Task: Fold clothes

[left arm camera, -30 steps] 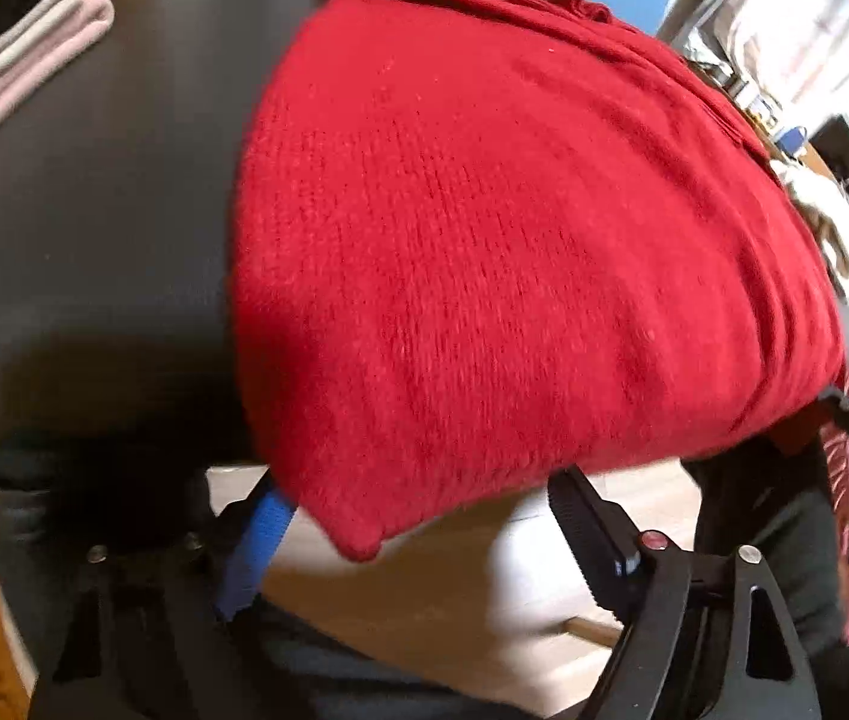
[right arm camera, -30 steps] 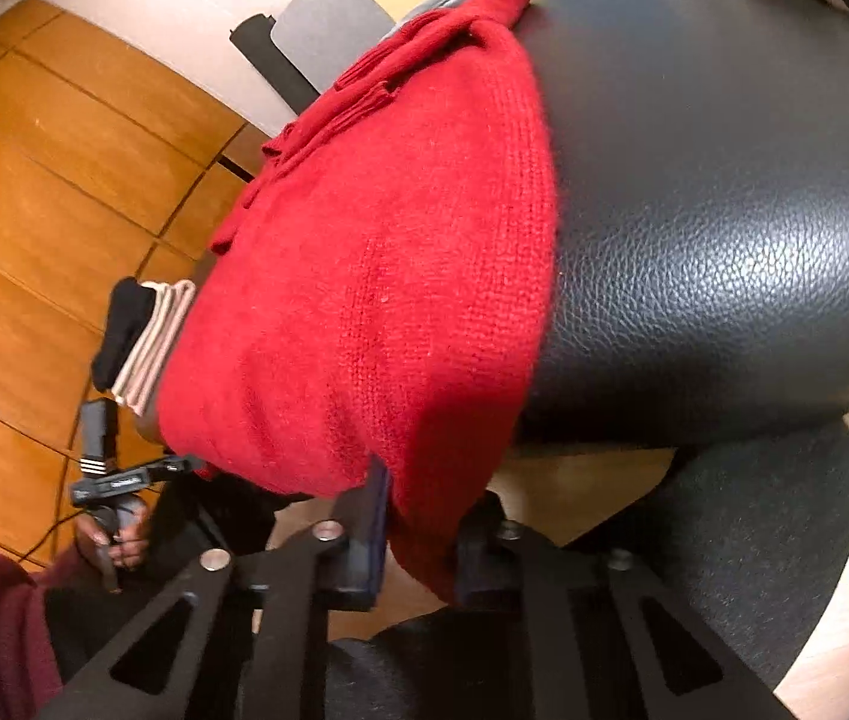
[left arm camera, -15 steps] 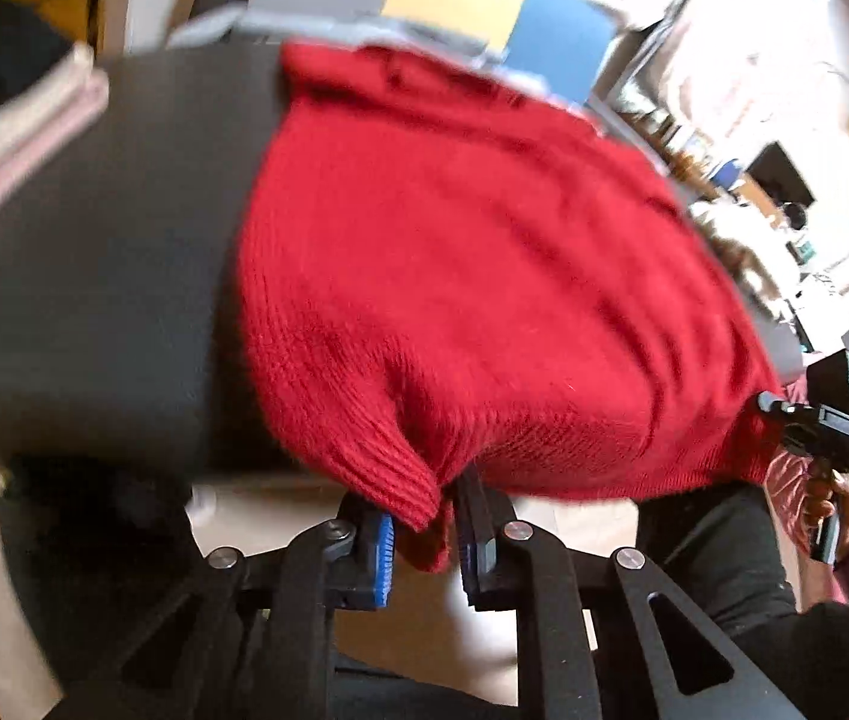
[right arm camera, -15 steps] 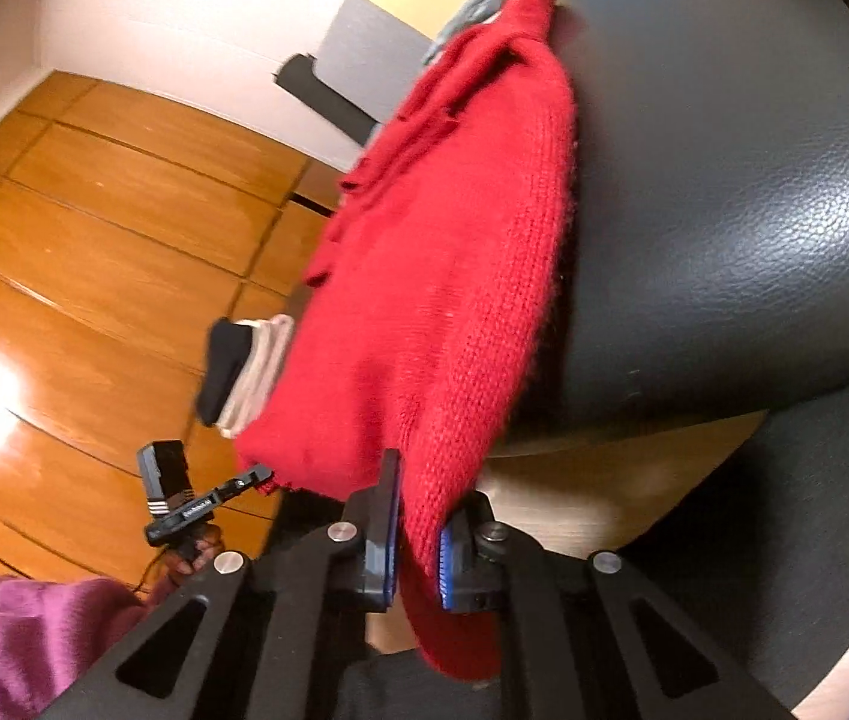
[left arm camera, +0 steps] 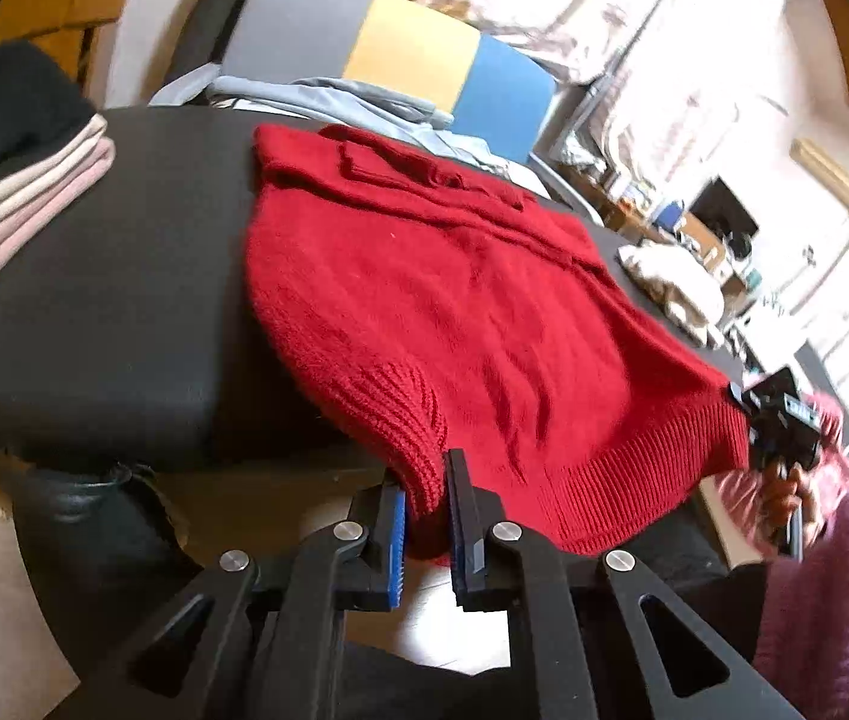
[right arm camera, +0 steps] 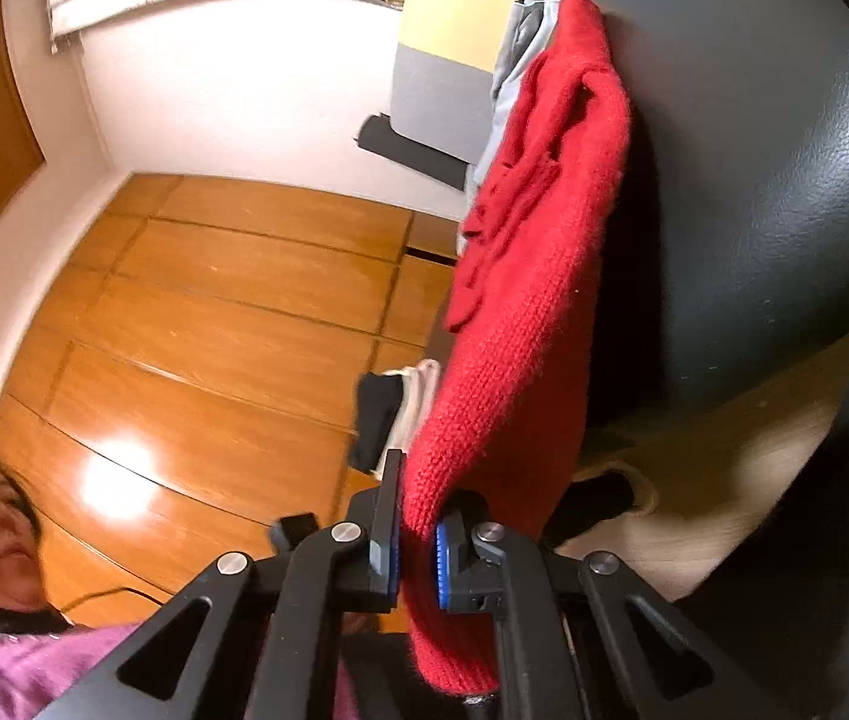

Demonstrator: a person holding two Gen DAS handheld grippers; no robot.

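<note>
Across the black padded tabletop [left arm camera: 94, 312], a red knit sweater [left arm camera: 454, 300] is spread, its ribbed hem drawn off the near edge. At the far side, a chair back [left arm camera: 412, 54] banded in grey, yellow and blue is seen, with pale blue cloth draped beneath it. On the tabletop's left end, a stack of folded clothes [left arm camera: 10, 180] in black, cream and pink is piled. One hem corner is pinched by the left claw [left arm camera: 427, 516], pressed onto the ribbing. The opposite corner is gripped likewise by the right claw [right arm camera: 418, 546], with knit hanging below its fingers.
</note>
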